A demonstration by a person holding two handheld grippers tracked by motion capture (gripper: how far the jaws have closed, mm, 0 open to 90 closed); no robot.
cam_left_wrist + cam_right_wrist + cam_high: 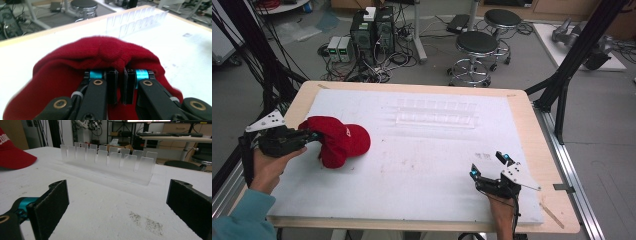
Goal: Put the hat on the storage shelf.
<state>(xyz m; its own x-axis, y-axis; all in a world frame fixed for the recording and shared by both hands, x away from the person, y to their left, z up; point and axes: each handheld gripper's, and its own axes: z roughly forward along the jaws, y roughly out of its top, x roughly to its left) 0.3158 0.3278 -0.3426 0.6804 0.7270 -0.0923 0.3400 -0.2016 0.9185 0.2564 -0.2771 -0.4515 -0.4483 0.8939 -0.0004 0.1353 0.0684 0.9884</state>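
Note:
A red cap (339,140) lies on the white mat at the left side of the table, its brim toward the right. My left gripper (312,136) is shut on the cap's back edge; in the left gripper view the red cap (100,53) bulges over the jaws of my left gripper (120,86), which pinch its fabric. My right gripper (488,165) rests low at the table's front right, open, with nothing between its fingers. In the right gripper view my right gripper (117,207) faces a clear plastic rack (107,161), and the cap's brim (15,157) shows at far left.
The clear slotted rack (436,114) stands at the back middle of the white mat (422,170). Beyond the wooden table edge are black stools (476,47), computer boxes (373,30) and cables on the floor. A black frame post (569,70) rises at the right.

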